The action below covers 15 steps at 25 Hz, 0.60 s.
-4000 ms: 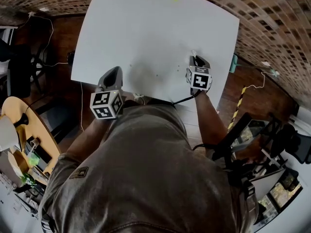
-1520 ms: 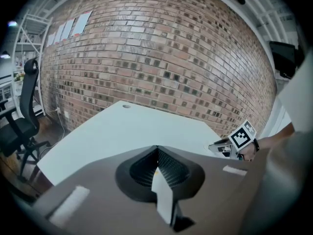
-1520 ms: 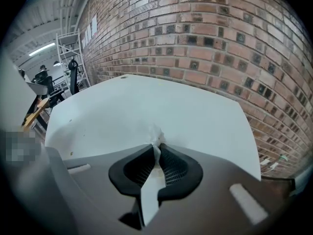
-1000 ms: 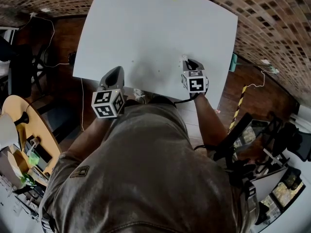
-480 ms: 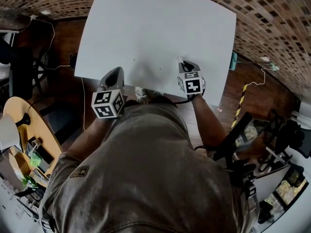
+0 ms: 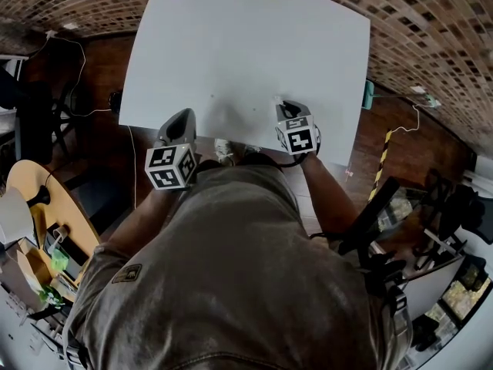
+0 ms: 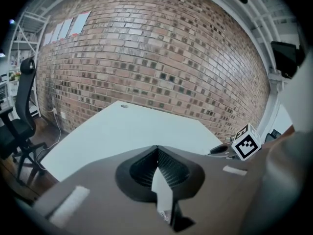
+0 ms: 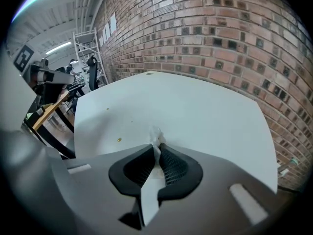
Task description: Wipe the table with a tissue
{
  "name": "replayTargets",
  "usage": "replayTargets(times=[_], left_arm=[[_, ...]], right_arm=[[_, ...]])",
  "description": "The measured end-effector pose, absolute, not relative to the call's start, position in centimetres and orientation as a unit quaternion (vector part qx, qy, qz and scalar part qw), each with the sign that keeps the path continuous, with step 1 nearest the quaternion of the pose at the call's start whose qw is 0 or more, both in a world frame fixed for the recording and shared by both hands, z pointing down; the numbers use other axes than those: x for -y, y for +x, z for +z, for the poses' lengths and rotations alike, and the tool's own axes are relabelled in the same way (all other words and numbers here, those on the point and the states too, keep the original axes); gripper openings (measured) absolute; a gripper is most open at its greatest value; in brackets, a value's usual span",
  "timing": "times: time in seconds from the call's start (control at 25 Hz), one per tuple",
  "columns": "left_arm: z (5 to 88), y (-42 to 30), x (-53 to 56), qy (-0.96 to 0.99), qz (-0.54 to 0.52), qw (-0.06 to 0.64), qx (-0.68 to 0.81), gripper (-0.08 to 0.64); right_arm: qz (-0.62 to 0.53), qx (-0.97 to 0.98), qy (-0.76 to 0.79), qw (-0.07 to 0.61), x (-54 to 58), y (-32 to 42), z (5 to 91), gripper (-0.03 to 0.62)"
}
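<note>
Brick walls ring the white table (image 6: 246,45). Near its 5 o'clock edge, the right gripper (image 8: 157,150) pinches a crumpled tissue (image 8: 155,136) low against the top, probably aiming for 1 yellowish speck (image 8: 119,140) at 9 o'clock. The left gripper (image 7: 157,153) idles, closed and empty.

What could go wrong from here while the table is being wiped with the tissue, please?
Only a small tuft of tissue shows beyond the shut right tongs, so their tips might scrape the table instead of wiping it. The yellowish spot sits off to the side of the tissue, so a straight stroke could miss it. The pinched tissue may also tear.
</note>
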State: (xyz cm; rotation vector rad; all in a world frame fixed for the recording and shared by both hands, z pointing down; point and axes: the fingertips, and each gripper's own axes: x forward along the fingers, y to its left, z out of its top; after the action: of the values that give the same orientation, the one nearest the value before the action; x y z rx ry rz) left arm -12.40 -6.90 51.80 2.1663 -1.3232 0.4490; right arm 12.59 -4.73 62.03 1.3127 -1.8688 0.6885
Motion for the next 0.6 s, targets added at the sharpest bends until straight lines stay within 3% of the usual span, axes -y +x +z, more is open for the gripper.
replayTargets(times=[0.6], left_arm=[[52.3,-9.4,8.1,0.804,0.193,0.272,0.492,0.002]], right_arm=[[0.269,0.717,0.537,0.355,7.0,17.6,62.0,0.044]])
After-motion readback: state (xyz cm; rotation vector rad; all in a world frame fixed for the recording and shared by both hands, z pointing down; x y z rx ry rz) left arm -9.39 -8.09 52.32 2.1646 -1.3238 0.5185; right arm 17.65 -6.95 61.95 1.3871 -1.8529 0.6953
